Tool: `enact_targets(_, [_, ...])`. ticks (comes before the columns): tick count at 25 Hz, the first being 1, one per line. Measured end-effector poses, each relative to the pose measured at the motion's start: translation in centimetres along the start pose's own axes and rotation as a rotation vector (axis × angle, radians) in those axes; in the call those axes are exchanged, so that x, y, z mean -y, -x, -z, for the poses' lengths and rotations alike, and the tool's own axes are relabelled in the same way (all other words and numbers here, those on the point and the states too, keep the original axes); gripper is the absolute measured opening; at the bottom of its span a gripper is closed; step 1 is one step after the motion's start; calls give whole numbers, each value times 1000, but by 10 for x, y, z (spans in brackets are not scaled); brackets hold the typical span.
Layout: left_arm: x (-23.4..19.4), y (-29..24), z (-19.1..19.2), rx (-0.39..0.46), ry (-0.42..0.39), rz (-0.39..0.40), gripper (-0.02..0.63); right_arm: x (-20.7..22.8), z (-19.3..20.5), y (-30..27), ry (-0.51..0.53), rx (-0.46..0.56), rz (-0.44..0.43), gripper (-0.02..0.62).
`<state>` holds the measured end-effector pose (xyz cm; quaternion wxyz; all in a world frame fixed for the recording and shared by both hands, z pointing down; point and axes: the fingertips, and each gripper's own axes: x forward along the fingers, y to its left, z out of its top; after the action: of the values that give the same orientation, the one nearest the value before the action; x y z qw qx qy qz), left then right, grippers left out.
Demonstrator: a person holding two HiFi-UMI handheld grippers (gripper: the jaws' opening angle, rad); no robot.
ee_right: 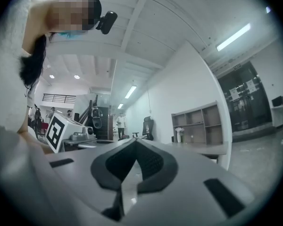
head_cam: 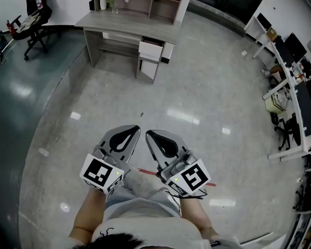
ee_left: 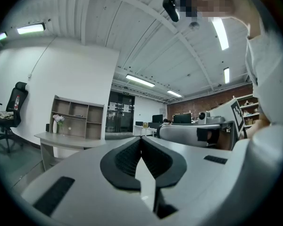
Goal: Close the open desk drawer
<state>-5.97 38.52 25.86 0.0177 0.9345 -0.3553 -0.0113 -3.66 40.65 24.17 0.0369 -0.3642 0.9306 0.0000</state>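
Left hand-held gripper (head_cam: 136, 129) and right hand-held gripper (head_cam: 149, 134) held low, jaws together, empty; open drawer (head_cam: 150, 50) juts from the bench (head_cam: 129, 25) well across the floor (head_cam: 197, 102), so I'd walk up square, then push its front evenly.

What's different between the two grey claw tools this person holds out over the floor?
The left gripper leans rightward, the right gripper leftward, so their tips nearly meet. The left gripper's marker cube shows a different black-and-white pattern from the right gripper's marker cube. Shared: both are grey, shut on nothing, and far from the desk.
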Motion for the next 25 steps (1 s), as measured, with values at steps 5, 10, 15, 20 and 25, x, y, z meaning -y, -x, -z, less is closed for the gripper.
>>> enact_targets(5, [-41,21,-2,-4,-13,45,11,-11,5,-40,-26,12,27,8])
enact_targets(10, [-83,36,0,-13,-8,63,11,-19,11,-74,-54,1,53,8])
enact_targets(15, [-112,21,4,5,28,68,11,-2,16,-100,-52,-29,62,8])
enact_targets(20, [-135,-21,14,11,30,55,11,43,29,-119,-42,-37,51,8])
enact_targets(25, [-163,-82,2,16,7,39,11,104,20,-146,-31,-23,7,8])
